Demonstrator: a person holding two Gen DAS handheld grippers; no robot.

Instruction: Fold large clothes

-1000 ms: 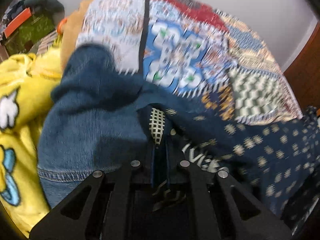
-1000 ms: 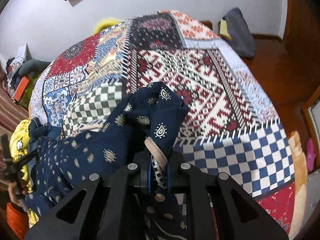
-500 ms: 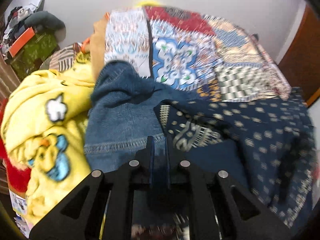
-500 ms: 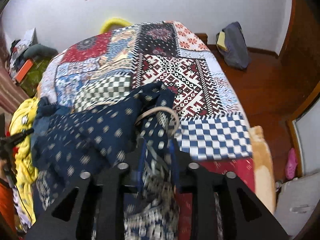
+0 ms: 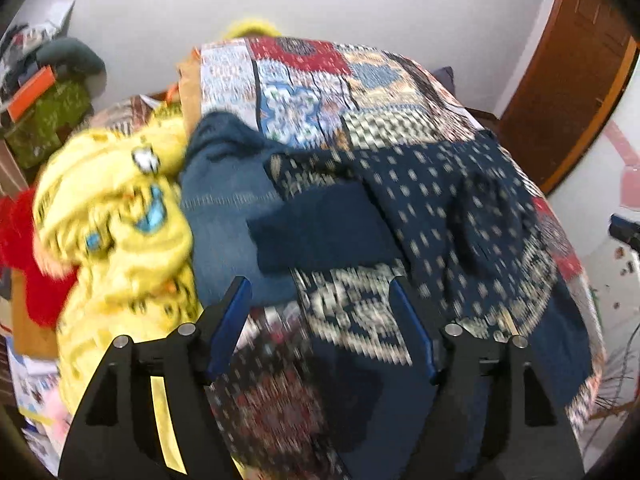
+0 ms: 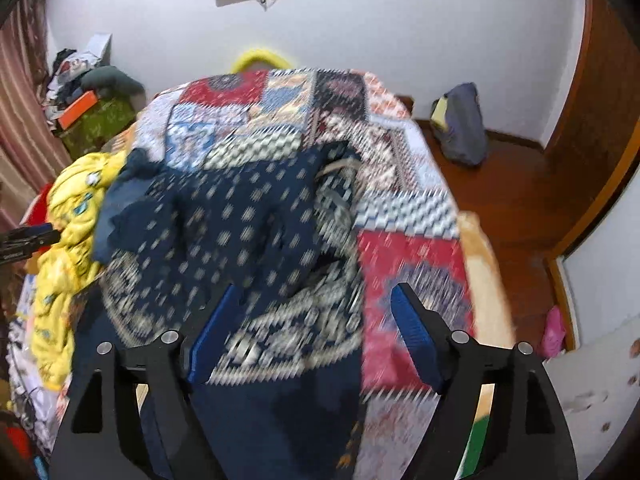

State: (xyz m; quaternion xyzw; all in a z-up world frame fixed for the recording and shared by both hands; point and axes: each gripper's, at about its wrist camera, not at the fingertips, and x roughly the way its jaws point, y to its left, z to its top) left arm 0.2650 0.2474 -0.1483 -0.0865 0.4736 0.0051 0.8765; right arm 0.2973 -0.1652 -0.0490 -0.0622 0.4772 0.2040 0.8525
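Observation:
A large navy garment with pale dot print and a patterned border (image 5: 448, 208) lies loosely spread on the patchwork bedspread (image 5: 320, 80); it also shows in the right wrist view (image 6: 240, 232). My left gripper (image 5: 320, 292) is open and empty above the garment's near left part. My right gripper (image 6: 316, 300) is open and empty above its patterned border. The left gripper's tip shows at the left edge of the right wrist view (image 6: 28, 238). Both views are motion-blurred.
Blue jeans (image 5: 224, 208) and a yellow cartoon-print garment (image 5: 116, 216) lie left of the navy garment. A red cloth (image 5: 24, 240) is further left. A grey bag (image 6: 460, 124) sits on the wooden floor at right. Clutter (image 6: 88, 96) is piled by the back wall.
Both grippers have opened and let go of the navy garment, which dropped onto the bed. Both grippers pulled back and up from it.

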